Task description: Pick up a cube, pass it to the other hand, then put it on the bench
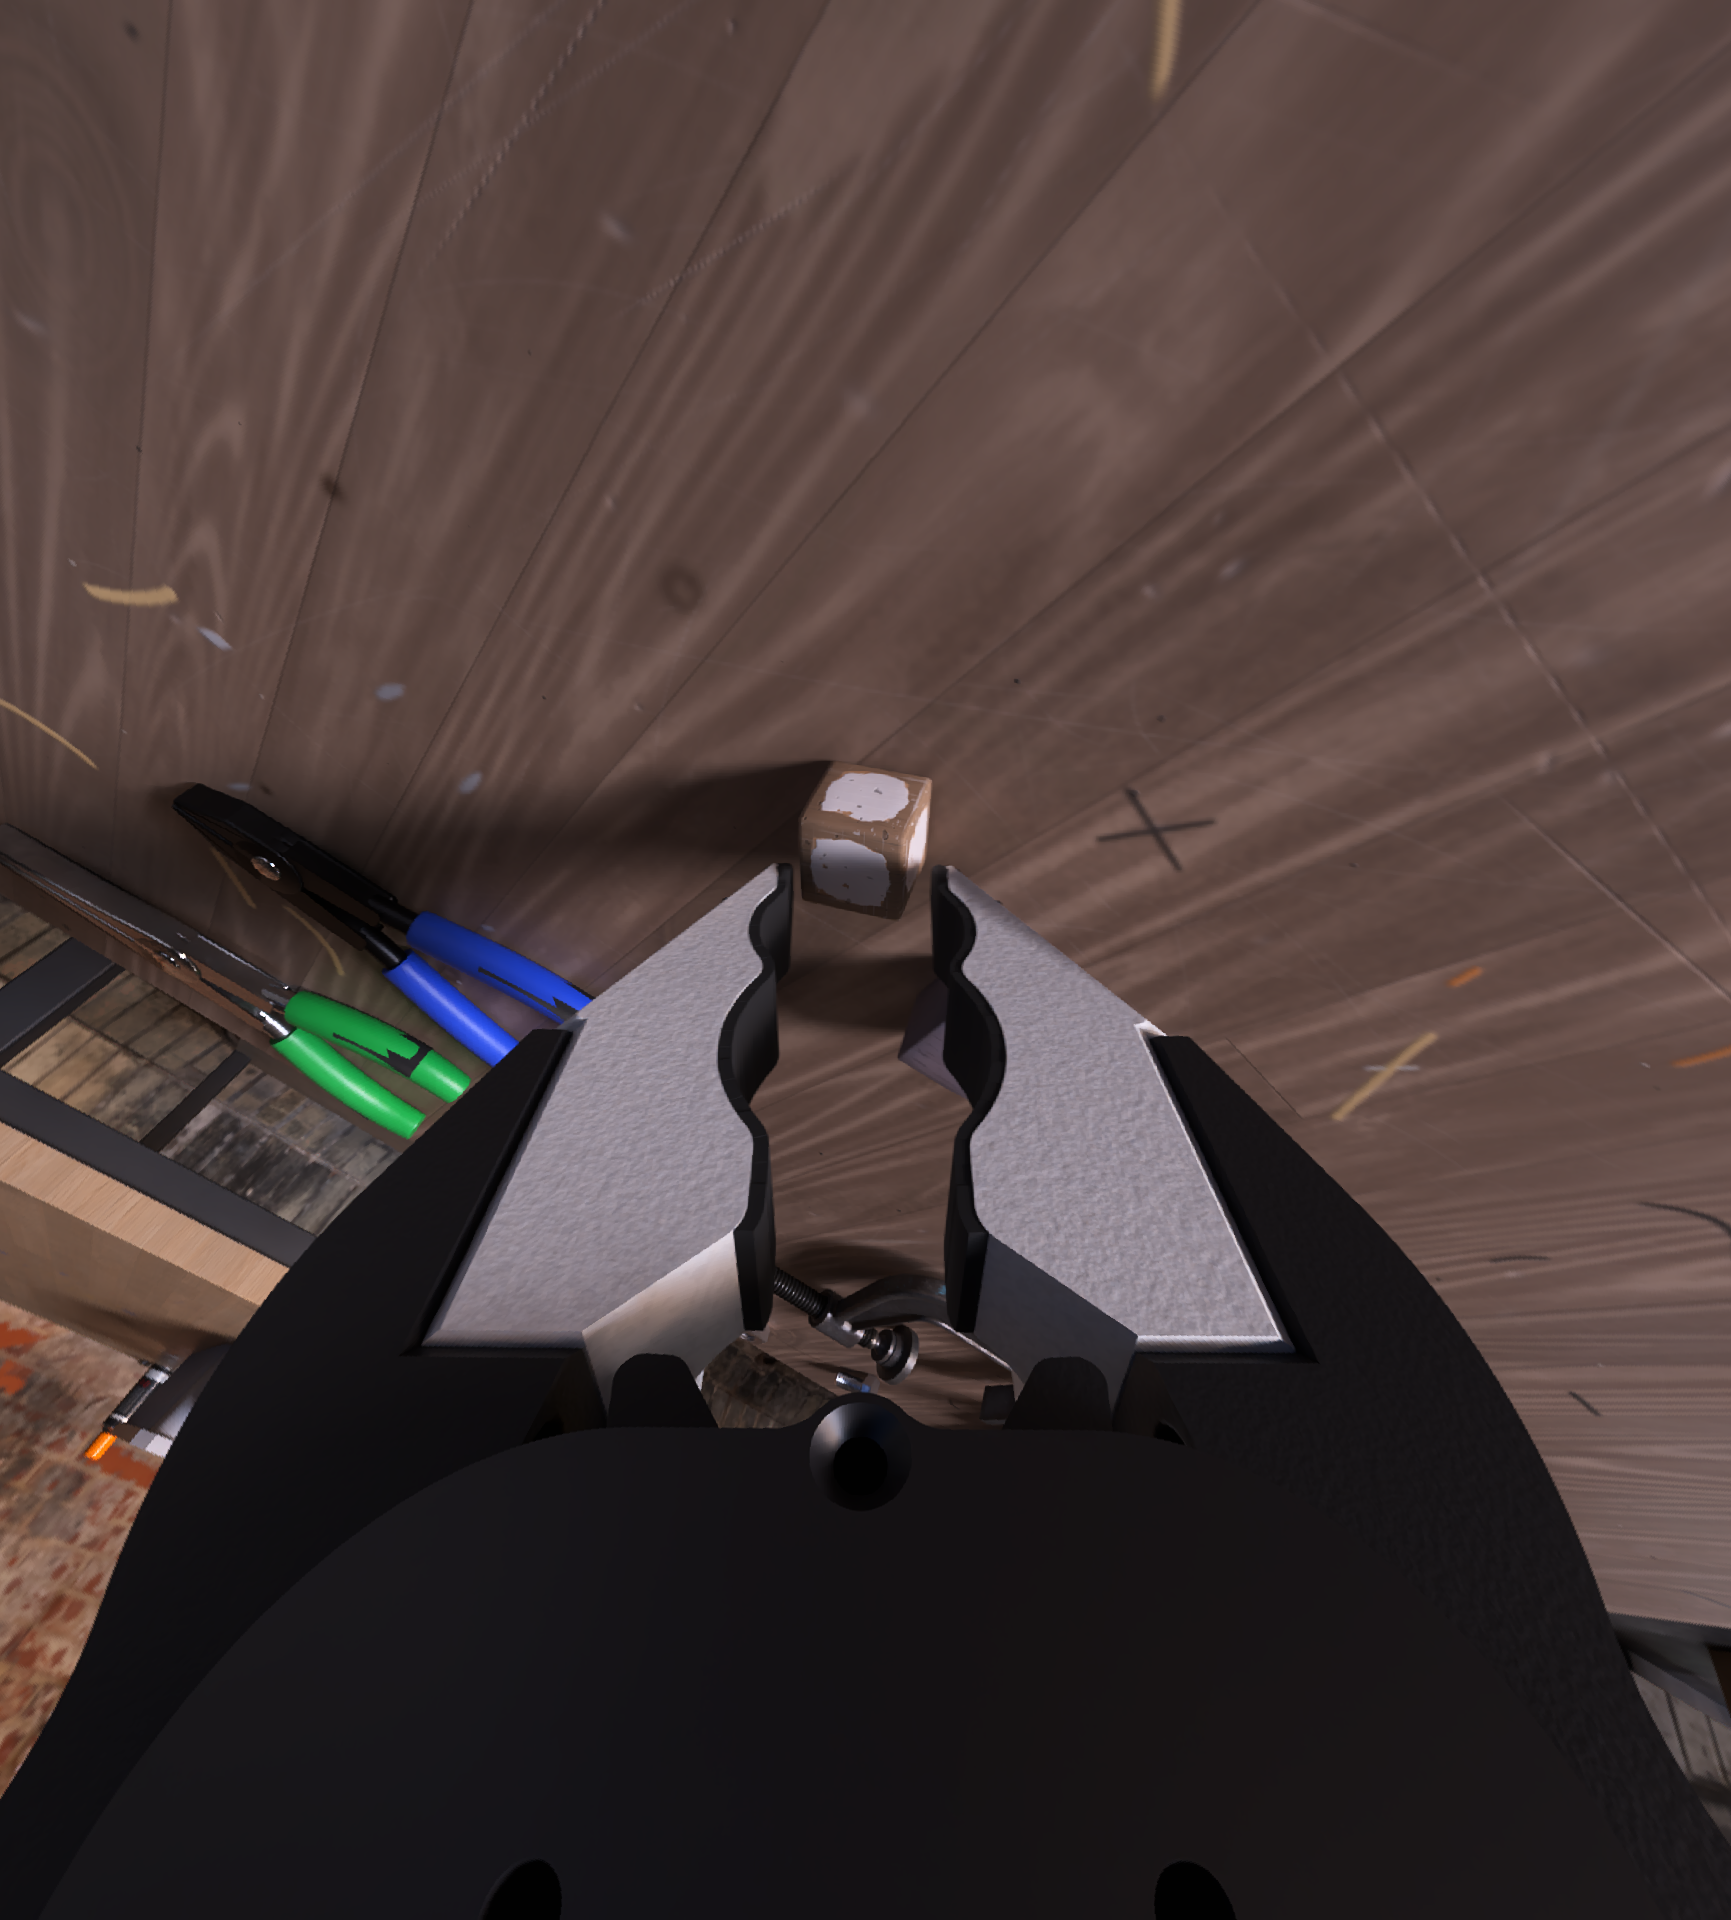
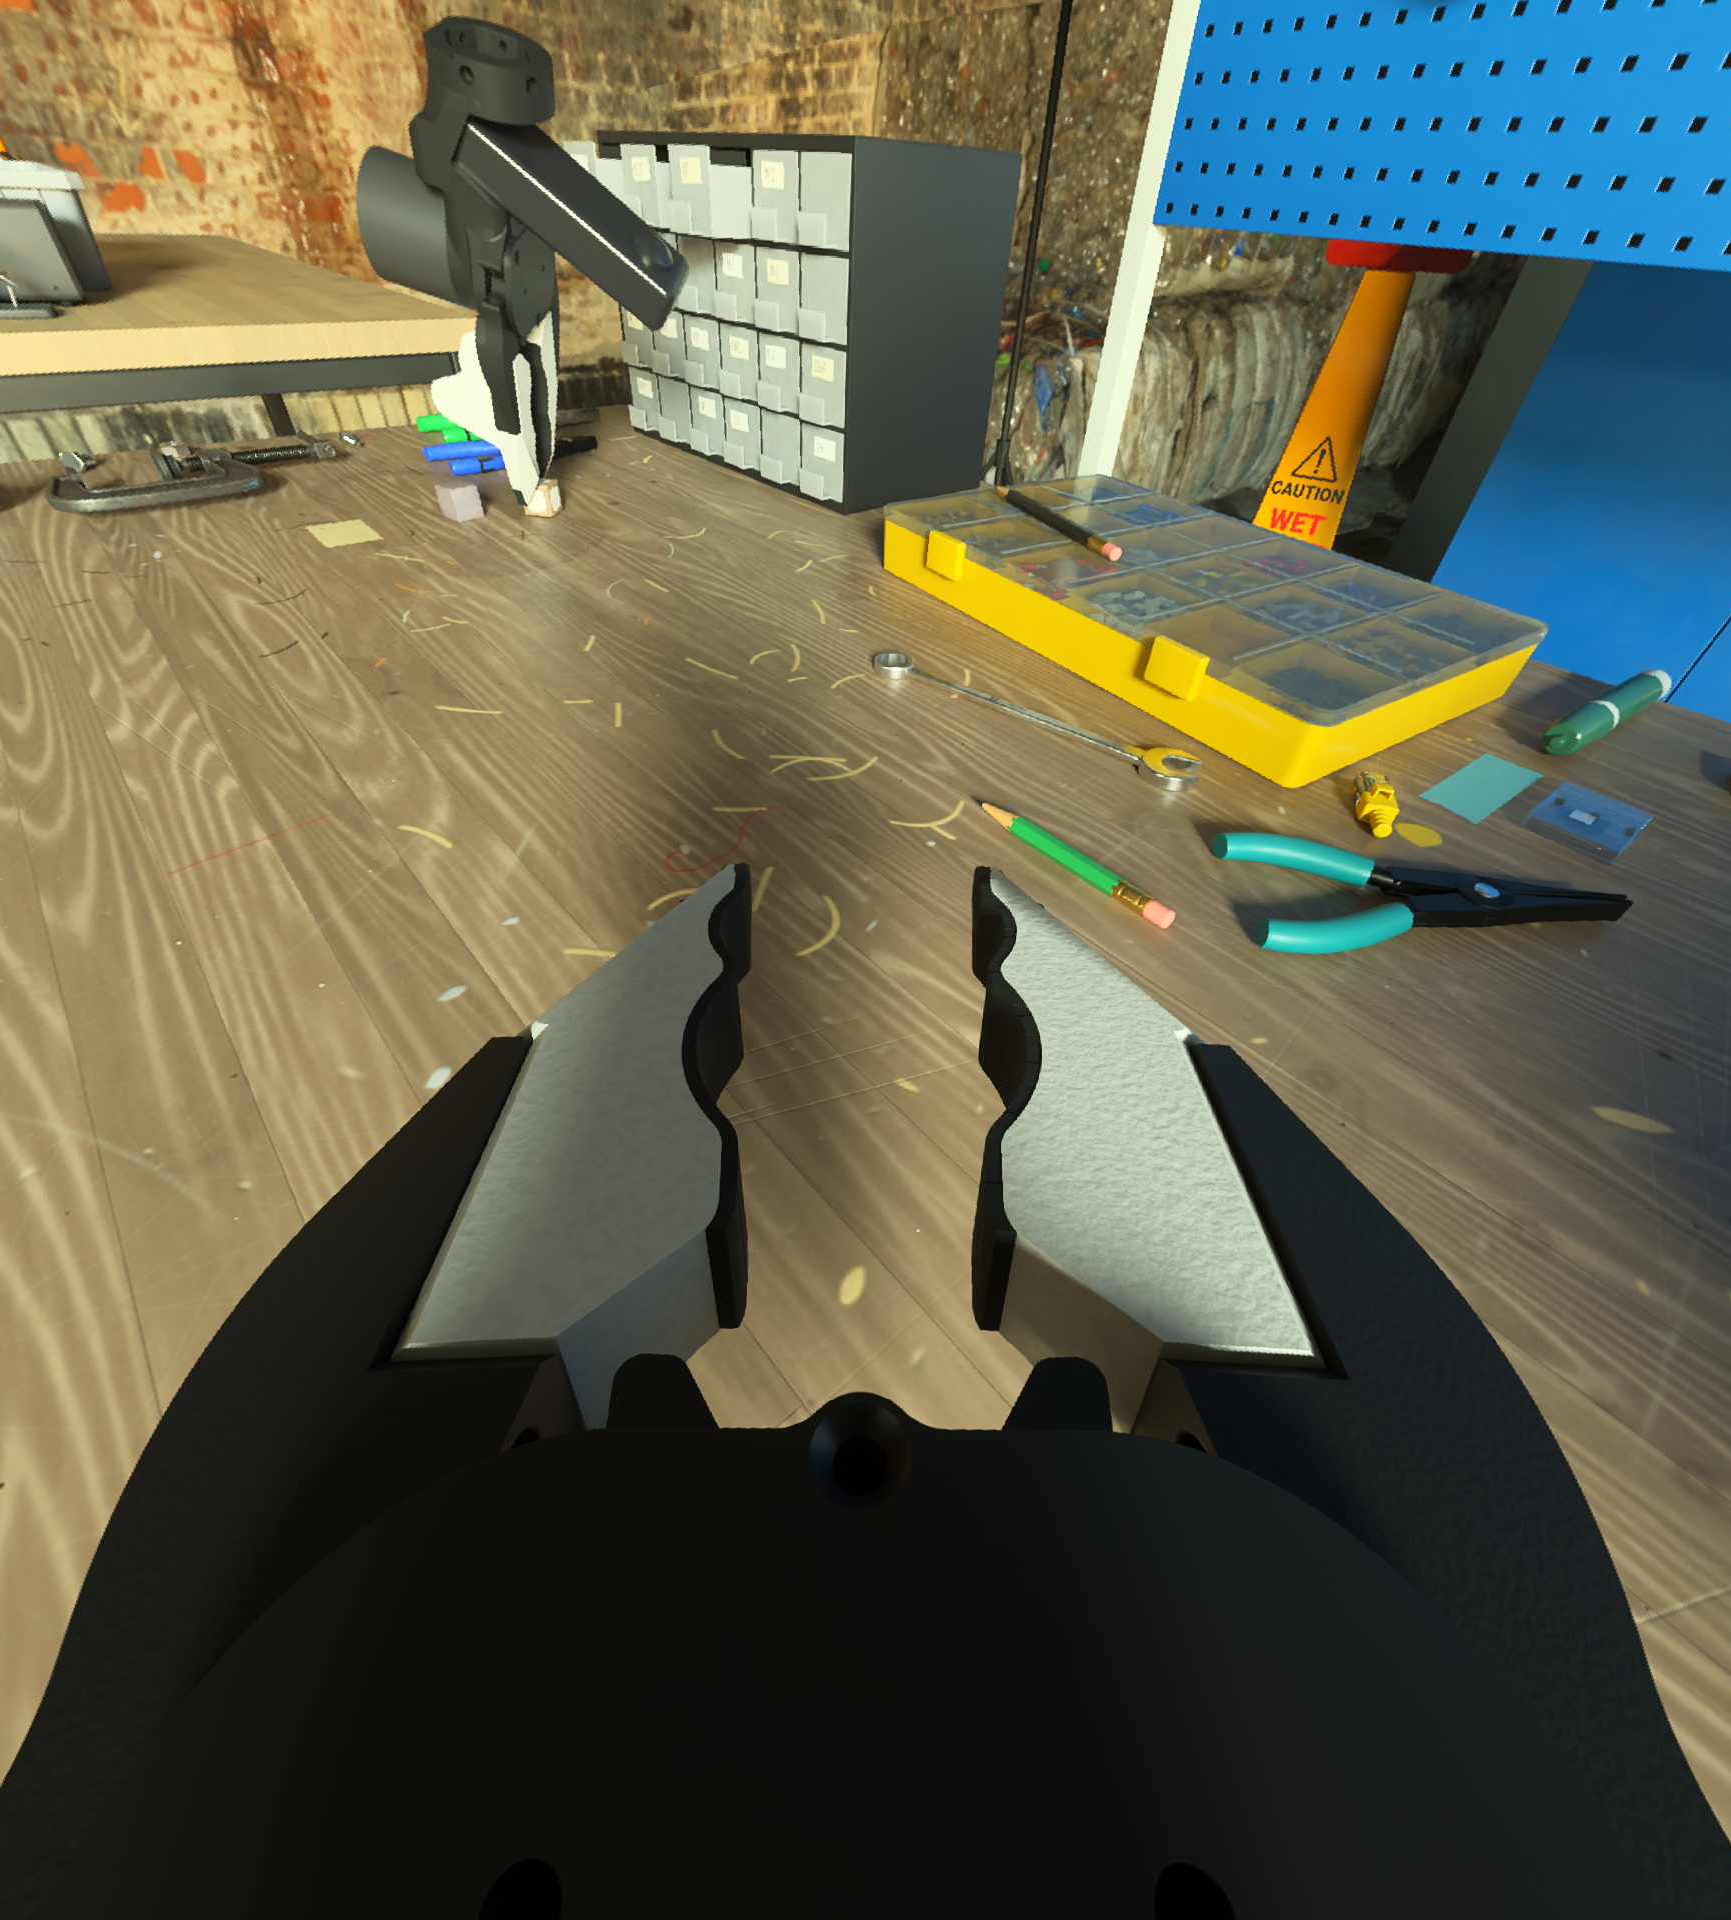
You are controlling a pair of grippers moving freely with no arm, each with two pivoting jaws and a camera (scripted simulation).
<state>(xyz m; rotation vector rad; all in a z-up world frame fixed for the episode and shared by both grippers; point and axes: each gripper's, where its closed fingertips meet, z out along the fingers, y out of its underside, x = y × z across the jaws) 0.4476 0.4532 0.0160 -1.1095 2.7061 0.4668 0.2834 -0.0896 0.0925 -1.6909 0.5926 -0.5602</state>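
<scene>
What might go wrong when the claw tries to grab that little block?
The left gripper is open just short of the brown cube, and its gap looks barely wider than the cube, so a fingertip might knock it away. A pale purple block sits beside the right finger and could get bumped. The right gripper waits far off.

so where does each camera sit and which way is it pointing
Left wrist view: on the left gripper, looking steeply down at the bench; its open fingers frame the cube.
Right wrist view: on the right gripper, low, looking across the bench toward the drawer cabinet; open fingers, nothing held.
Shared: cube, blue-handled pliers, left gripper.
</scene>
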